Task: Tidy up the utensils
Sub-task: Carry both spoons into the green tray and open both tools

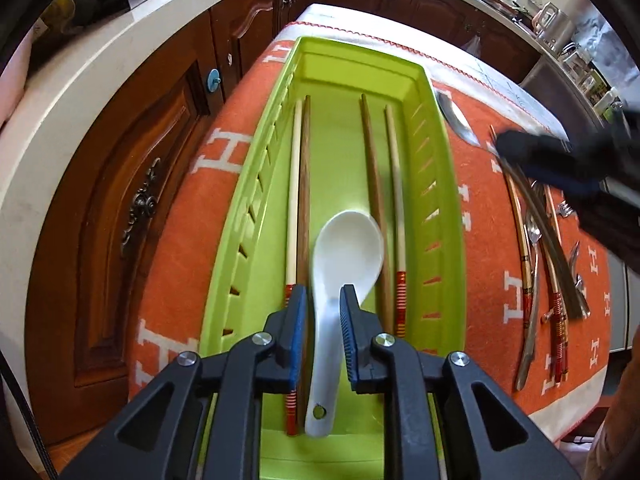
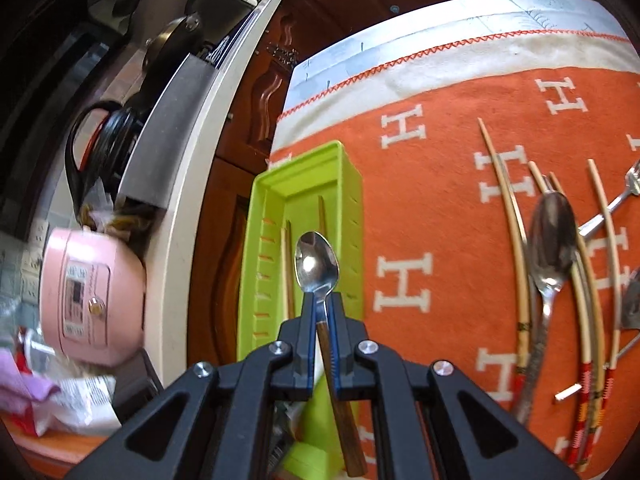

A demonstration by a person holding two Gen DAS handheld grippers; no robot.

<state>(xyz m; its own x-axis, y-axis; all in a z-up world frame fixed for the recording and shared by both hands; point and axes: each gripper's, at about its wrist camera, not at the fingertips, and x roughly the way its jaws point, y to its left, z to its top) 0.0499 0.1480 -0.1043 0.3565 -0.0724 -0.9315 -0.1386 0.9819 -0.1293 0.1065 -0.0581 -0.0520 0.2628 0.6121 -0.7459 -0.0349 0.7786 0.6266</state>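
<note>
While the left gripper (image 1: 323, 300) stands slightly spread around a white spoon (image 1: 344, 264) lying in the green tray (image 1: 444, 184) (among chopsticks (image 1: 298, 200)), the right gripper (image 2: 321, 300) pinches a steel spoon (image 2: 316, 264) above the tray

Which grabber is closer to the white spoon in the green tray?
Left. The left gripper sits right over the white spoon, one finger on each side of its handle. The right gripper is off beside the green tray, holding a metal spoon.

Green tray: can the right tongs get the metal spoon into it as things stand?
Probably yes. The right tongs grip the metal spoon above the green tray, though the left tongs and white spoon crowd its near end.
</note>
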